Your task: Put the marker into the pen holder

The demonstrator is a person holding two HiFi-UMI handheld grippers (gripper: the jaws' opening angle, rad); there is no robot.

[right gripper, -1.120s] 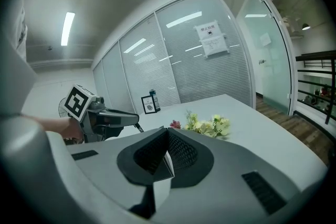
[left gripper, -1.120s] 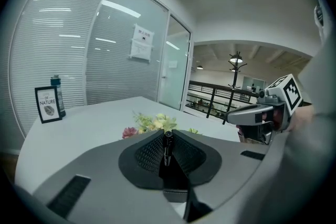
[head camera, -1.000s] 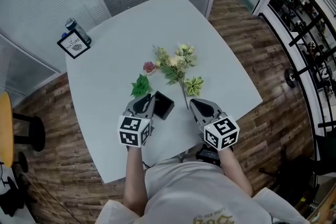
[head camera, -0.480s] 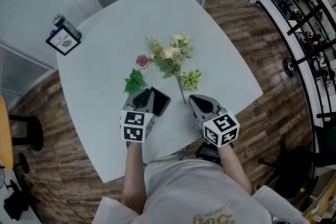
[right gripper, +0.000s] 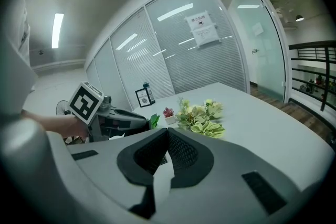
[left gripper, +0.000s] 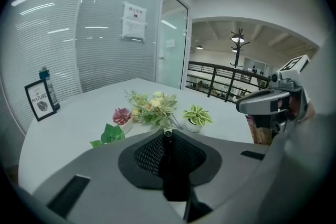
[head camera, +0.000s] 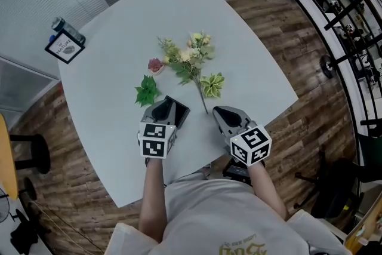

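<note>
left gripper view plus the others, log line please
left gripper: shut on marker | right gripper: shut, empty | pen holder: on table, by left gripper

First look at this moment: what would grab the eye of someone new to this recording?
A spray of flowers lying mid-table draws the eye first. Nearer the person, the left gripper is clamped on a black marker at the black pen holder, while the right gripper is shut and empty. A framed card stands at the table's far left corner.
</note>
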